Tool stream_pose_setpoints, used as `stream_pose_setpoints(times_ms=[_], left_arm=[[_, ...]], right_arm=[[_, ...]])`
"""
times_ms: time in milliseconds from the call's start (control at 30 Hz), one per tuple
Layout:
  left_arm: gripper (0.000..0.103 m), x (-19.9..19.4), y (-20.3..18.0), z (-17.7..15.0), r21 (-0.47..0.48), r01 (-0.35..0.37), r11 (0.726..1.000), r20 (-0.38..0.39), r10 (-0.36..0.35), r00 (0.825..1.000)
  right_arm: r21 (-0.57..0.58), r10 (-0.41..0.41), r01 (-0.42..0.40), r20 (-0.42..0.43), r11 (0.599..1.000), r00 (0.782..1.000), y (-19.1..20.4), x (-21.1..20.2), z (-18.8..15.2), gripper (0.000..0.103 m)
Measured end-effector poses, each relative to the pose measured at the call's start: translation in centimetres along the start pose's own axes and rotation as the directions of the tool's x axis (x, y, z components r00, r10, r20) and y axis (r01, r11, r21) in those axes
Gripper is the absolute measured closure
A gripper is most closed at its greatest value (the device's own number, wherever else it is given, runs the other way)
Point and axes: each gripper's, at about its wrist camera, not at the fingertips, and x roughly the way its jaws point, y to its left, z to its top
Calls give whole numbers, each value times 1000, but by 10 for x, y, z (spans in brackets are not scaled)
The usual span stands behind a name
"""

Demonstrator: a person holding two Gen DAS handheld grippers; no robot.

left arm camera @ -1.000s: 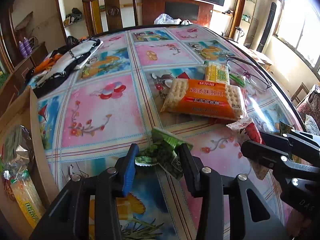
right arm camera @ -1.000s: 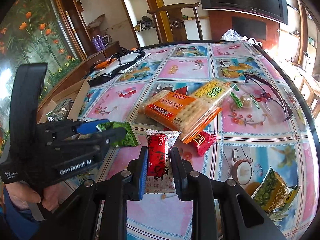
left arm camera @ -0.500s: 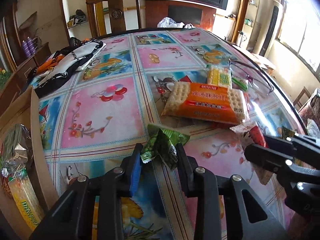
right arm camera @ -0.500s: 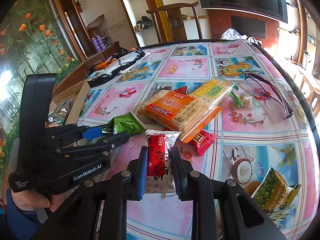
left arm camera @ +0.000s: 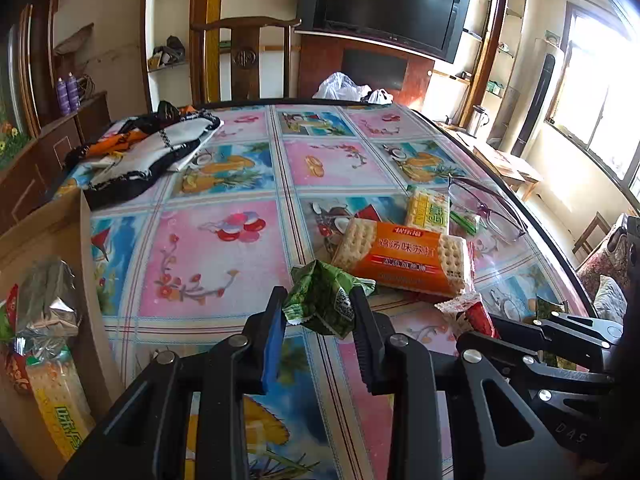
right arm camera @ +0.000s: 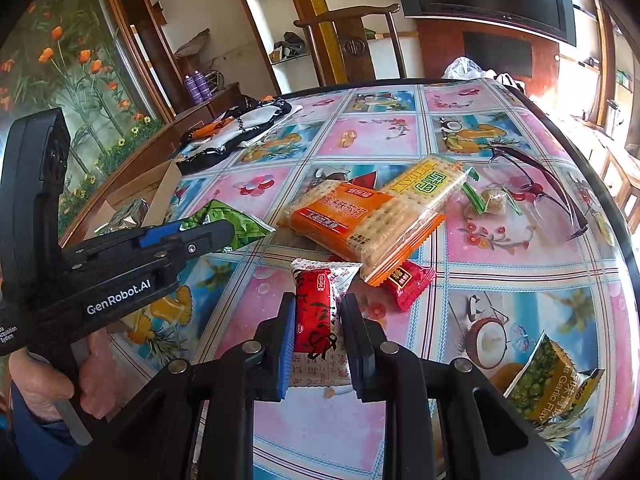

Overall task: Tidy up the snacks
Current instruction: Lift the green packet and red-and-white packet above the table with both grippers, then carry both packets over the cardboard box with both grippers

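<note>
A wooden chair (left arm camera: 245, 56) stands behind the counter's far edge, a dark television (left arm camera: 384, 4) above, with sunlit windows (left arm camera: 600, 96) at the right.

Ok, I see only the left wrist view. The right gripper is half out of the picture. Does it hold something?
Observer: Yes. The right gripper is shut on a red-and-white packet.
Operator: And is anything hidden under the orange cracker pack?
Observer: A small red packet pokes out from under its near edge.
</note>
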Motion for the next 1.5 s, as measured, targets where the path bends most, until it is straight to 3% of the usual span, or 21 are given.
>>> stream_pose_setpoints(times_ms=[300,533,1000,1500], left_arm=[[73,-17,2,3,-3,-118,993,112,118,987],[73,-20,-1,4,21,-158,987,139,153,978],[73,-45,3,6,7,-149,989,212,144,967],[73,-67,25,8,-54,-130,990,249,139,958]], right_arm=[[-10,25,-24,30,1000,999,4,-6,0,79],[-9,22,-22,31,1000,999,5,-5,1,79],[-11,21,-21,37,1000,999,7,0,-2,79],[9,112,-112,40,994,993,42,12,5,79]])
